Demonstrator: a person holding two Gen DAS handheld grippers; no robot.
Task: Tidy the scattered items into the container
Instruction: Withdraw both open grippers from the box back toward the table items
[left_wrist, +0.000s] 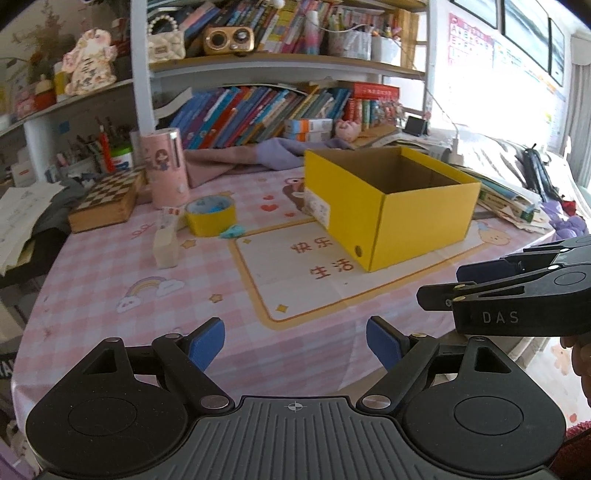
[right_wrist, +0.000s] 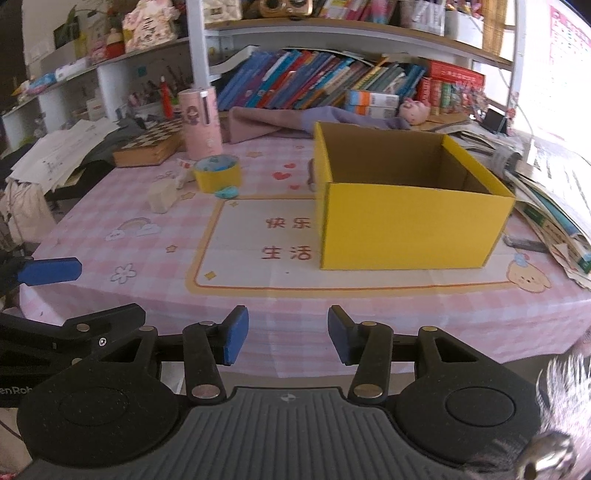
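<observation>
An open yellow cardboard box (left_wrist: 391, 206) (right_wrist: 406, 225) stands on the pink checked tablecloth, right of centre. To its left lie a yellow tape roll (left_wrist: 210, 216) (right_wrist: 218, 173), a small blue item (left_wrist: 232, 232) (right_wrist: 226, 191), a cream block (left_wrist: 166, 247) (right_wrist: 162, 196) and a small white red-marked piece (left_wrist: 169, 216) (right_wrist: 183, 173). My left gripper (left_wrist: 295, 341) is open and empty above the table's near edge. My right gripper (right_wrist: 288, 334) is open and empty, also at the near edge; it shows in the left wrist view (left_wrist: 517, 291) at the right.
A pink cylinder (left_wrist: 165, 166) (right_wrist: 202, 122) and a chessboard box (left_wrist: 107, 199) (right_wrist: 147, 146) stand at the back left. Purple cloth (left_wrist: 258, 155) lies behind the box. Books and papers (right_wrist: 554, 206) are piled at the right. Shelves of books rise behind.
</observation>
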